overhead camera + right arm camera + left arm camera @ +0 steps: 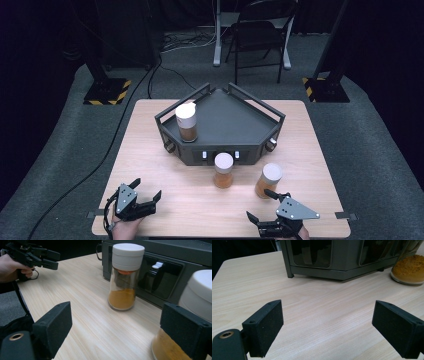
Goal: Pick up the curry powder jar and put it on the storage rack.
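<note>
Three glass spice jars with white lids hold orange powder. One jar (186, 122) stands on the left of a dark grey railed rack (235, 120). A second jar (223, 170) (123, 277) stands on the table just in front of the rack. The third jar (268, 180) (200, 292) is to its right, close by my right gripper's jaw. My left gripper (146, 190) (327, 325) is open over bare wood near the front left. My right gripper (261, 205) (115, 330) is open near the front right, with nothing between its jaws.
The wooden table (150, 150) stands on grey carpet. Behind it are a black chair (260, 35), a white post and two stands with hazard-striped bases (107, 92). A cable (115, 135) runs across the floor at the left. The rack's front (160, 267) carries small switches.
</note>
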### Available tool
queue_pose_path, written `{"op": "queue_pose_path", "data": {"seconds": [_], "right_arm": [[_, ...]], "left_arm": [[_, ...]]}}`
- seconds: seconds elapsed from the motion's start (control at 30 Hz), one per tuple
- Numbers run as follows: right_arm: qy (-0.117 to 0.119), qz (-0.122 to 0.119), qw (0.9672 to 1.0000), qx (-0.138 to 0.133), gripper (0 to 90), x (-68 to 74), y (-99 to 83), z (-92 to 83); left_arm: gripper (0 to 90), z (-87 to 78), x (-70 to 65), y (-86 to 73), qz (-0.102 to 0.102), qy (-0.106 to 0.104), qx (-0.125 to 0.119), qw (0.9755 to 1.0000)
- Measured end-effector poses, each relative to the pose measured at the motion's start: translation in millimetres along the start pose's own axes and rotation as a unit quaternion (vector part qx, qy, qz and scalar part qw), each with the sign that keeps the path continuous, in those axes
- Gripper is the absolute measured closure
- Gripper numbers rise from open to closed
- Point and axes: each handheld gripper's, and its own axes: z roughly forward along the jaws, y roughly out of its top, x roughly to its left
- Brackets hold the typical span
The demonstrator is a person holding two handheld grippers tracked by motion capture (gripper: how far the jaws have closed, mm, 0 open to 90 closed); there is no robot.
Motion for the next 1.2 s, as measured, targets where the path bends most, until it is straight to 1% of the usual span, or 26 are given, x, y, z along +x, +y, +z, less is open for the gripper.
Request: {"op": "queue_pose_path", "data": {"seconds": [0.33, 0.47, 0.6, 0.73, 0.97, 1.2], "right_arm": [[-0.005, 0.005, 1.0000, -0.003, 9.6, 11.3, 0.2, 23.0], [-0.011, 0.011, 0.9998, -0.010, 9.6, 15.1, 0.7, 31.2], [-0.020, 0.023, 0.9993, -0.020, 9.6, 18.3, -0.1, 38.1], [-0.032, 0.027, 0.9989, -0.021, 9.6, 24.8, 1.3, 47.1], [-0.053, 0.032, 0.9975, -0.034, 9.6, 34.7, -1.2, 60.8], [-0.071, 0.040, 0.9959, -0.040, 9.8, 42.2, -1.9, 74.1]], "left_arm": [[10.2, 0.0, 0.3, -0.2, 0.000, -0.001, -0.001, 1.0000], [10.2, 0.0, 0.7, -0.1, -0.001, -0.002, 0.000, 1.0000], [10.2, 0.0, 0.7, -0.2, 0.000, -0.002, -0.001, 1.0000], [10.2, 0.0, 1.0, -0.2, -0.001, -0.003, -0.001, 1.0000], [10.2, -0.1, 1.2, -0.8, -0.002, -0.003, -0.002, 1.0000], [10.2, -0.2, 1.2, -0.8, -0.002, -0.003, -0.002, 1.0000]]}}
